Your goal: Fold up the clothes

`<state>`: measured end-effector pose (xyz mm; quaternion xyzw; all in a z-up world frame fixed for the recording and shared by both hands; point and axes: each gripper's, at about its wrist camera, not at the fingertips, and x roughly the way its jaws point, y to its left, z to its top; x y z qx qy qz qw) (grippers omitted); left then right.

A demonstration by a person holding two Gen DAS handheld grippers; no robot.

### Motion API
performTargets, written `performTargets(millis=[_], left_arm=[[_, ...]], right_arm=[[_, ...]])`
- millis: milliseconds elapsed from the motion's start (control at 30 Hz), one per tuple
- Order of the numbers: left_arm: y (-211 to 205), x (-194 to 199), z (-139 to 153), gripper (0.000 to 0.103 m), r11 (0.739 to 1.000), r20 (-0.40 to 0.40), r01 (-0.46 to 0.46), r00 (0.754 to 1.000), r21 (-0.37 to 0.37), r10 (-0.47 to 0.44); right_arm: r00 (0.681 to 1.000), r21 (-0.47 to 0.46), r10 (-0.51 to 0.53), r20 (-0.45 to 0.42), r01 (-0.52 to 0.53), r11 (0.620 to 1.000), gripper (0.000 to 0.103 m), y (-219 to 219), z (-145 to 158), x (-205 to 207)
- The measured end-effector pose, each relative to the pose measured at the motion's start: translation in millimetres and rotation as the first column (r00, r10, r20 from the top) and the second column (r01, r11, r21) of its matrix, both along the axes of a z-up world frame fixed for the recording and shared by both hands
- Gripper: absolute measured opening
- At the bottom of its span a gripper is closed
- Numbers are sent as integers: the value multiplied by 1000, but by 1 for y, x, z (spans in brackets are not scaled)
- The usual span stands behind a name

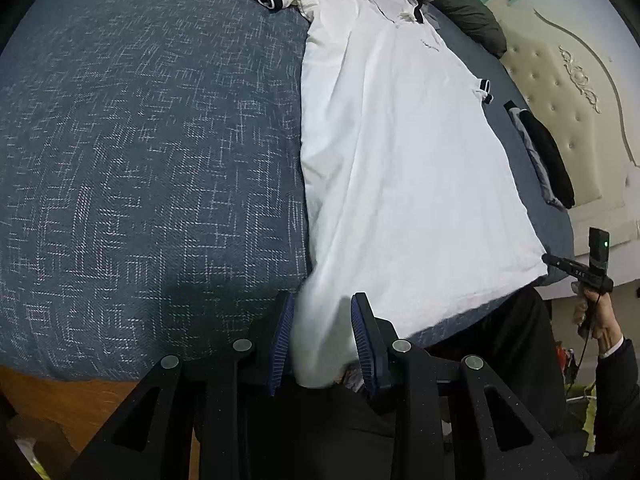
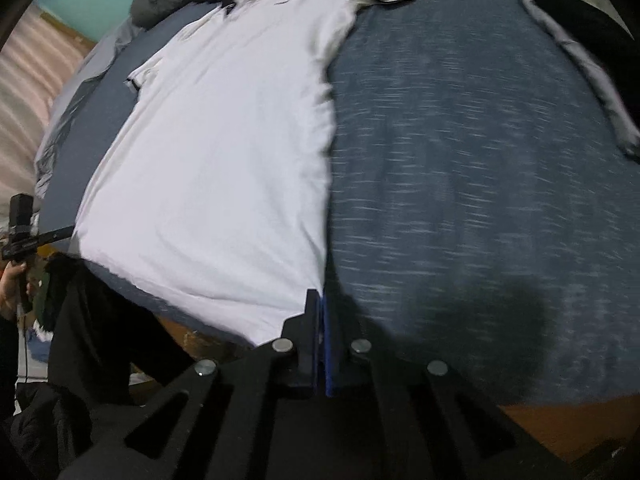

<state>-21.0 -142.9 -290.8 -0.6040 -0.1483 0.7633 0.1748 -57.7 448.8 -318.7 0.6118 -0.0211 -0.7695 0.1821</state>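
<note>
Clothes first: our white polo shirt with the black collar and black sleeve bands [image 1: 400, 152] lies flat and long on the dark blue bed cover with pale woven marks [image 1: 140, 160]. Its collar is at the far end and its bottom hem is close to us at the near edge of the bed. We think the folding has only just begun. The shirt is spread out and smooth, but we see no fold in it yet. One sleeve sticks out to the side and the other sleeve looks a bit tucked.

Our left gripper [image 1: 322, 340] has its blue ribbed pads on both sides of a bunch of white cloth at one bottom corner. The pads press on that bunch, so we have hold of the shirt there.

Our right gripper [image 2: 322, 320] is squeezed fully together right at the other bottom corner. We judge it pinches the thin hem edge, though the cloth between the pads is hard to see.

A folded black and grey garment [image 1: 548, 160] lies near the padded cream headboard [image 1: 560, 80], so maybe one piece is done. More dark grey clothes [image 1: 464, 12] wait in a heap beyond the collar.

Left to do: lift both corners, bring the hem up toward the collar, fold in the sleeves, and then do the heap
</note>
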Motion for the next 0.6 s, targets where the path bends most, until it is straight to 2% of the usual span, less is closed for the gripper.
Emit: performTargets(millis=[167,300,333,400,433,467,600], left_arm=[[-1,-1,1,33,1000,-2,-3,1000,-2,3],[0,0,1,33,1000,-3,-2,1000,-6,2],[0,0,0,33,1000,-3,-2,1000,-7,2],[0,0,0,33,1000,-2,-5,1000,-7,5],[0,0,0,33,1000,-2,-6,1000,-6,6],[0,-1,-1,33,1000,-2,-7,1000,-6,7],[3,-3,0,33,1000,-4,-9,1000,-3,9]], right_arm=[[999,-4,-36,8,36,999,1,15,-5,0],[999,-47,-33,9,33,998,2,12,-4,-2],[999,-50,-41,1,41,998,4,12,-2,-3],[998,-48,-57,-18,56,997,17,11,5,-5],[999,-56,-48,-25,47,997,34,8,8,-5],[999,-57,-29,-27,27,998,41,3,10,-5],[999,9,50,-3,-50,999,41,-21,1,-3]])
